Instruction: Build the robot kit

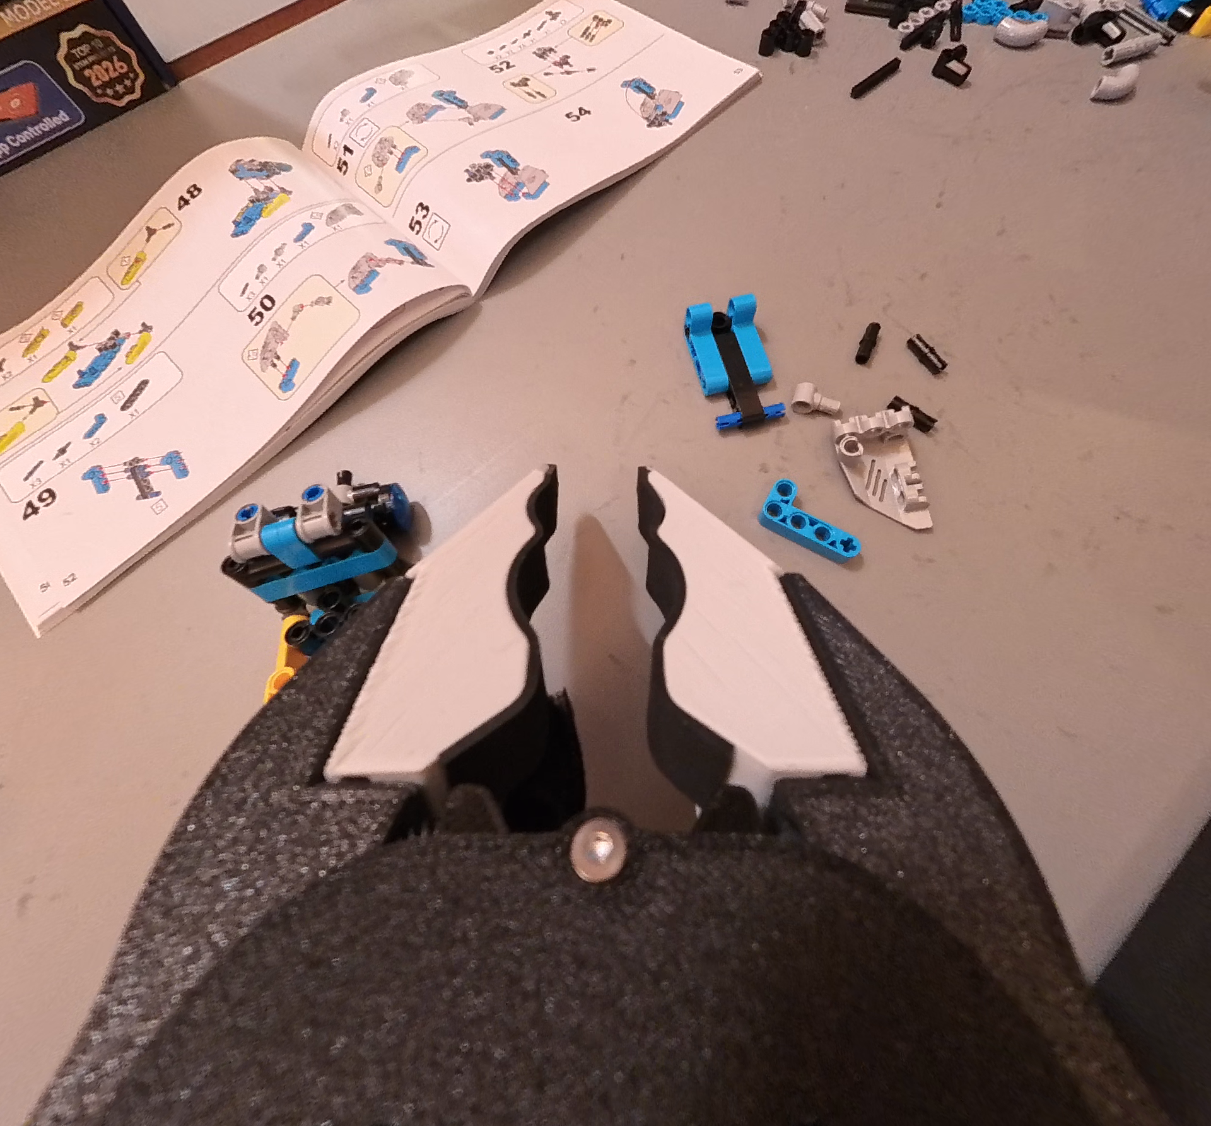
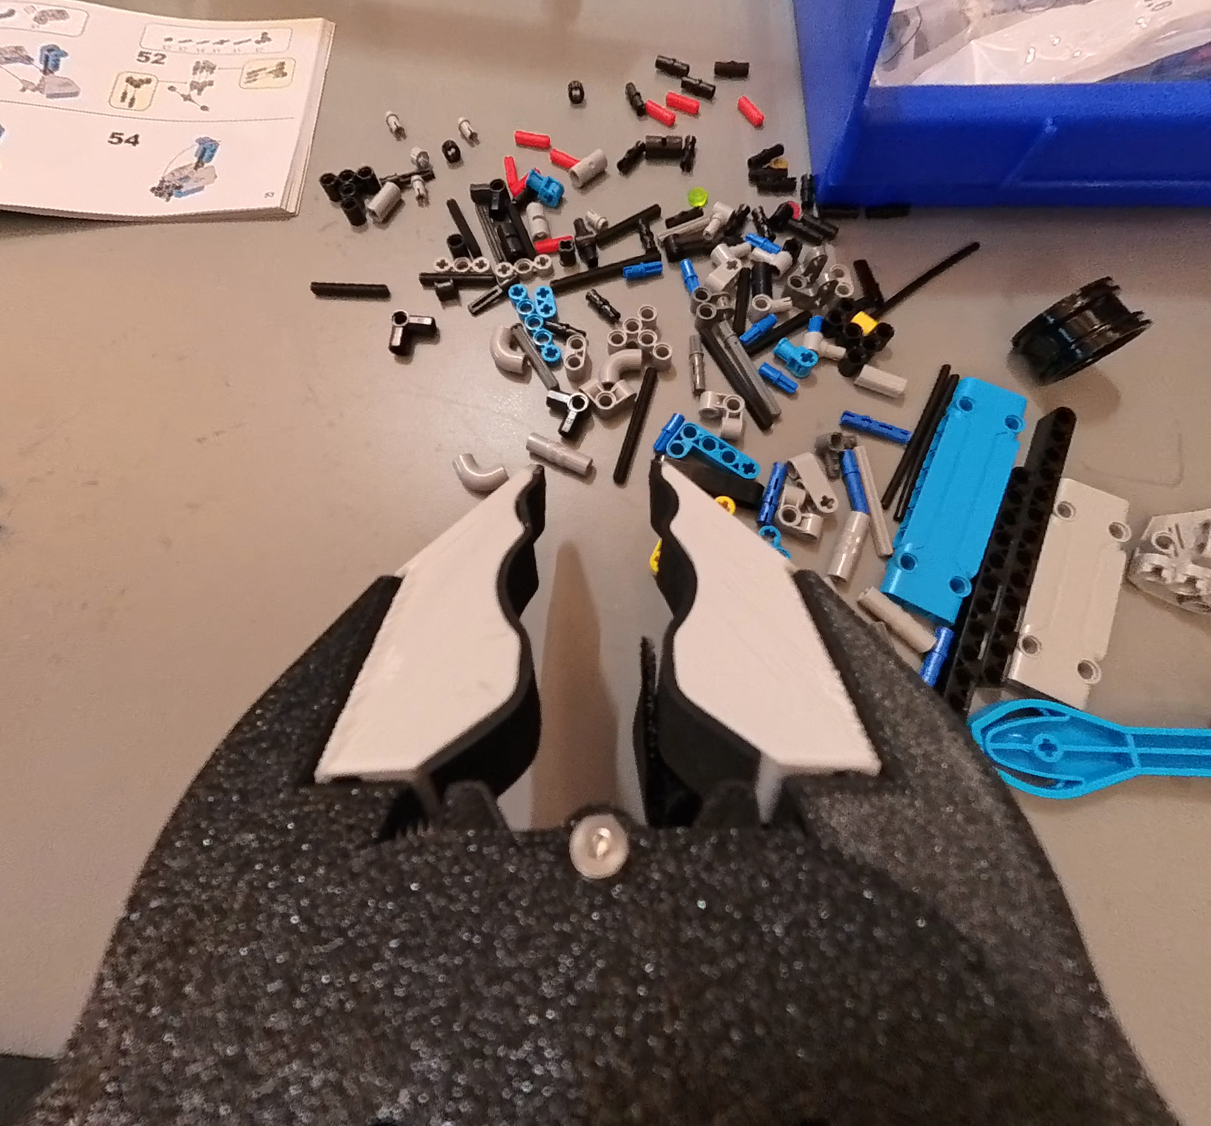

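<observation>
My left gripper (image 1: 597, 472) is open and empty above the grey table. A partly built blue, grey and black brick assembly (image 1: 314, 544) lies just left of its left finger. To its right lie a blue L-shaped beam (image 1: 809, 521), a grey curved panel (image 1: 881, 468) and a small blue-and-black frame (image 1: 730, 357). My right gripper (image 2: 596, 472) is open and empty at the near edge of a spread of small loose parts (image 2: 622, 282). A blue angled beam (image 2: 711, 449) lies just past its right fingertip, a grey elbow piece (image 2: 478, 473) just left of its left fingertip.
An open instruction booklet (image 1: 314, 255) lies at the left, a dark product box (image 1: 59, 39) behind it. A blue bin (image 2: 1009, 131) with plastic bags stands at the back right. A black wheel (image 2: 1075, 334), long blue panel (image 2: 950, 491), black beams and a blue tool (image 2: 1081, 747) lie at the right. Left tips to right tips: about 35 cm. The grey elbow piece (image 2: 478, 473) is closer to my right gripper, around 4 cm from its tips; the left tips are 30 cm off. Look for it in the left wrist view (image 1: 1113, 87) too.
</observation>
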Action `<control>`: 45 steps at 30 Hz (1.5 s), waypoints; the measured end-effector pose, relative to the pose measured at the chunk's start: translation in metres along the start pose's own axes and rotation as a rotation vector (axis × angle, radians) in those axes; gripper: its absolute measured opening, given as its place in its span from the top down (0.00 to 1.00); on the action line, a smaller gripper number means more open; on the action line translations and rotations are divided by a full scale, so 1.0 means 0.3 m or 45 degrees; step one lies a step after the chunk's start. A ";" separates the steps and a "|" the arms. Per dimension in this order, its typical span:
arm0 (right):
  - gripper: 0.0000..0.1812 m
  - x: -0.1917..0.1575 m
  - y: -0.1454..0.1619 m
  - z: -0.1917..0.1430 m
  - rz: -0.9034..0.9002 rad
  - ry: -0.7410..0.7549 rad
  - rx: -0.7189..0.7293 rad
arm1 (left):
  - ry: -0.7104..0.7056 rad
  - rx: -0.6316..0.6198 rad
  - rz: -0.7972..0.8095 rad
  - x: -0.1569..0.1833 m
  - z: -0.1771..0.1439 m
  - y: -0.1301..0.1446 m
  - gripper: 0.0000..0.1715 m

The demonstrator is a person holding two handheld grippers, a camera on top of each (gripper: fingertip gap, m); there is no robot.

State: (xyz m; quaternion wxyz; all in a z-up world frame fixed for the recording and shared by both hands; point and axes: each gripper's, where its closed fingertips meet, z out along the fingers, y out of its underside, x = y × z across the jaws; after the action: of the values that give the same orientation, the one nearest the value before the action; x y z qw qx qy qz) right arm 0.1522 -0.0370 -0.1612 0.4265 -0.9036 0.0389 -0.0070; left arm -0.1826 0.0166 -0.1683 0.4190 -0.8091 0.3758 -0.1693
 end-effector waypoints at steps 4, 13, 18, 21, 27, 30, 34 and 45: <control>0.83 0.002 -0.001 -0.001 0.006 0.002 0.002 | -0.001 0.000 0.002 0.000 0.000 0.000 0.86; 0.83 -0.001 0.002 0.002 0.004 -0.007 -0.006 | -0.002 0.000 0.003 0.000 0.000 0.000 0.86; 0.82 0.000 0.006 0.006 0.005 -0.006 -0.015 | -0.002 0.000 0.004 0.000 -0.001 0.000 0.86; 0.82 0.000 0.009 0.009 0.009 -0.009 -0.023 | -0.003 0.000 0.005 0.001 -0.001 0.000 0.86; 0.82 -0.005 0.014 0.013 -0.002 -0.013 -0.036 | -0.003 -0.001 0.007 0.001 -0.001 0.000 0.86; 0.82 -0.009 0.017 0.019 -0.007 -0.016 -0.048 | -0.003 -0.001 0.006 0.000 0.000 0.000 0.86; 0.82 -0.012 0.019 0.021 -0.020 -0.013 -0.054 | -0.004 0.001 0.007 0.001 -0.002 0.000 0.86; 0.82 -0.028 0.041 0.039 -0.070 -0.015 -0.111 | -0.006 0.001 0.011 0.001 -0.002 0.000 0.86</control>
State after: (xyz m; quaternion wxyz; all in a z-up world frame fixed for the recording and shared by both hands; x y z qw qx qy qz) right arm 0.1435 -0.0352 -0.1778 0.3866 -0.9221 0.0120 -0.0118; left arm -0.1828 0.0160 -0.1680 0.4209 -0.8075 0.3785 -0.1658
